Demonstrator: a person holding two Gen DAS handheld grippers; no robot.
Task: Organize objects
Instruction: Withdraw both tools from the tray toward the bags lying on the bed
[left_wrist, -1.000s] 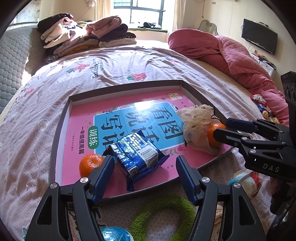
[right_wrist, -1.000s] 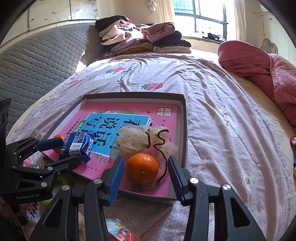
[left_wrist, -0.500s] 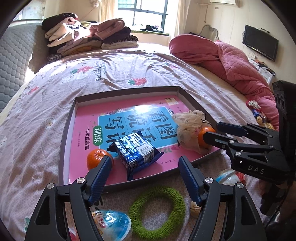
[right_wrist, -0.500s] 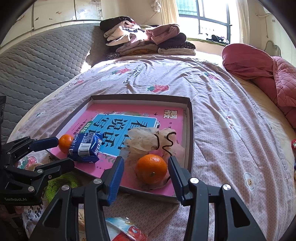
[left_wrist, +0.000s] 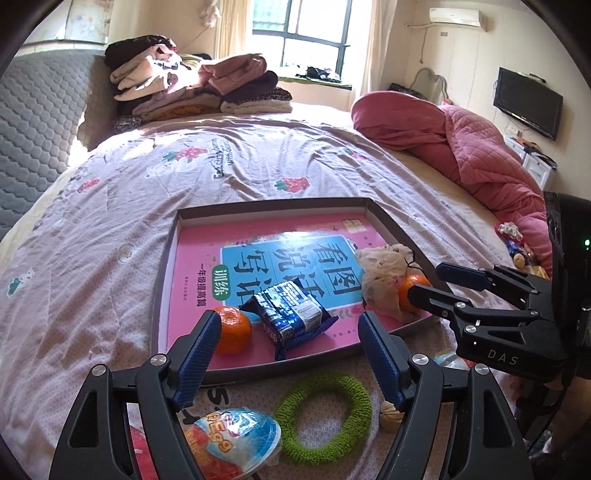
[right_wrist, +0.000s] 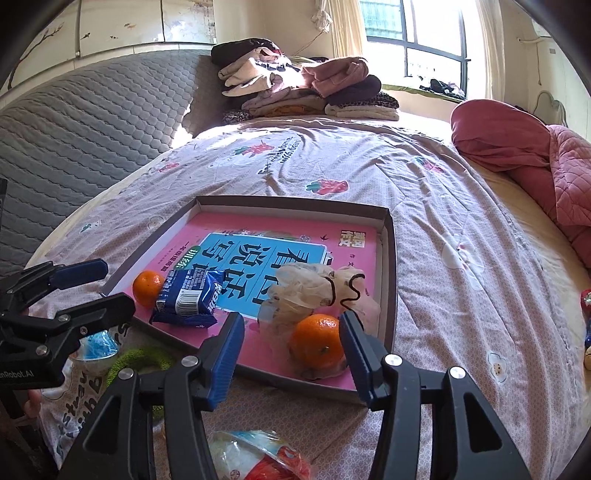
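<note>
In the shallow tray (left_wrist: 168, 254) on the bed, three of the task's things lying on a pink workbook (left_wrist: 258, 236): blue snack packet (left_wrist: 293, 314) mid-tray, one mandarin (left_wrist: 232, 330) at its nine o'clock, a second mandarin (right_wrist: 317, 347) at four o'clock, tucked against a gauzy cream pouch (right_wrist: 314, 291). Gathered there, apparently, as the collecting spot. Still outside, just off the near rim at six o'clock: green fuzzy ring (left_wrist: 325, 415), plastic-wrapped snack cup (left_wrist: 236, 435), small walnut-like lump (left_wrist: 390, 421).

Left gripper (left_wrist: 288, 354) spread wide and empty, jaws just opened further, hanging above the near rim with nothing between the pads. Right gripper (right_wrist: 291, 349) half spread, jaws also just opening, straddling the second mandarin without pressing it; likely a release.

Workbook cover printed in large Chinese characters; "DAS" on the right gripper's body, "nRobot.AI" on the left's; packet wording too small to read.
</note>
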